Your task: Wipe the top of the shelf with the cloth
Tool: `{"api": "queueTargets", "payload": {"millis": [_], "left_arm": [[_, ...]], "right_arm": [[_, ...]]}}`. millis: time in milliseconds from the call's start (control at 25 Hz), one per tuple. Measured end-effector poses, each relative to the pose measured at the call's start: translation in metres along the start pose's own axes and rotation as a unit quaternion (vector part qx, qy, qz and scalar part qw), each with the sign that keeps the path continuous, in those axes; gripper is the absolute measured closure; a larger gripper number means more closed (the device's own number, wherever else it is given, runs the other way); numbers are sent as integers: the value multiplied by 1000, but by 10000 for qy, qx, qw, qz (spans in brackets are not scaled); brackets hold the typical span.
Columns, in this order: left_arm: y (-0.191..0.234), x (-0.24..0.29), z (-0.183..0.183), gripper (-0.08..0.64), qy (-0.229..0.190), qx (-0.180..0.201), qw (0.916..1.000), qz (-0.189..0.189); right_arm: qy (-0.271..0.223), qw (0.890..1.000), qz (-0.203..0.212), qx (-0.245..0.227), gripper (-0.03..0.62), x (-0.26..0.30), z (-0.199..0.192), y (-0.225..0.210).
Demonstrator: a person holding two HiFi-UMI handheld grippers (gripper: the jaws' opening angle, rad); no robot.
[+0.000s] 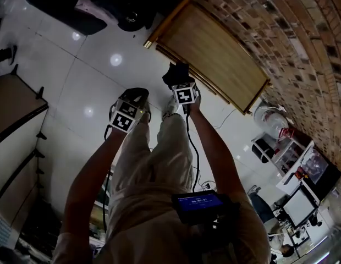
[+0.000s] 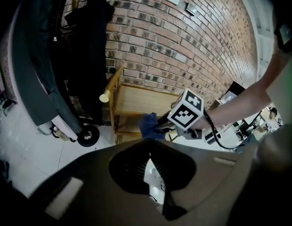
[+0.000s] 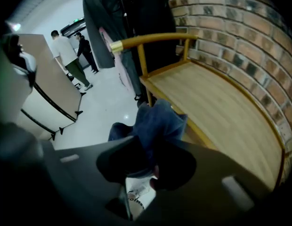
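Note:
My right gripper (image 1: 179, 82) is shut on a dark blue cloth (image 1: 177, 72), held in the air just short of the near edge of the wooden shelf top (image 1: 214, 51). In the right gripper view the cloth (image 3: 158, 121) bunches up out of the jaws (image 3: 149, 161), with the bare shelf top (image 3: 216, 107) beyond it to the right. My left gripper (image 1: 137, 96) hangs to the left over the floor, jaws together with nothing in them (image 2: 150, 169). From the left gripper view the cloth (image 2: 148, 125) sits in front of the shelf (image 2: 146, 100).
A brick wall (image 1: 291, 43) runs behind the shelf. Dark coats on a wheeled rack (image 2: 85, 46) stand at the shelf's left end. A table (image 1: 16, 106) lies to the left, and a desk with a monitor (image 1: 300, 202) at lower right. Two people (image 3: 66, 55) stand farther off.

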State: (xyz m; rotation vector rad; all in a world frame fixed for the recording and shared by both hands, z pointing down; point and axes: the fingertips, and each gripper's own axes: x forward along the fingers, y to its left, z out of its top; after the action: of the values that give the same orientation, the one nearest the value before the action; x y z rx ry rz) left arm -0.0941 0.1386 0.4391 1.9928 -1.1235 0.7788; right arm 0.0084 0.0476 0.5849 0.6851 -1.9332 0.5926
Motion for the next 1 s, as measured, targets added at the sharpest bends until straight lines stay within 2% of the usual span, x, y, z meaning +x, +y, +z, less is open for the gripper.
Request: {"api": "queueTargets", "payload": {"millis": [120,200,480,640,720,840,1000], "left_arm": [[28,-1,-18,557,-84,-28,10000,-12],[47,0,-30,557,-80,-44,10000,17],[76,-2,-68,557,-33,-52,10000,-5],[90,-2,-82,557,1,-70,10000,22],[95,5,-88,557,27,-163,9999,-7],[94,23,-91,557,85,-205,9996,-148],[77,38,-87,557,218,-80,9993,-278]], "right_arm": [[43,9980,-216,-587,494,61,29,12],[131,9958,-436,-792,494,101,43,11],[183,9940,-923,-561,494,200,68,-14],[402,9943,-907,-387,494,241,74,-26],[632,9934,-900,-338,486,248,68,-28],[684,9928,-967,-203,489,235,61,-39],[929,9869,-1318,56,488,201,1,-80]]}}
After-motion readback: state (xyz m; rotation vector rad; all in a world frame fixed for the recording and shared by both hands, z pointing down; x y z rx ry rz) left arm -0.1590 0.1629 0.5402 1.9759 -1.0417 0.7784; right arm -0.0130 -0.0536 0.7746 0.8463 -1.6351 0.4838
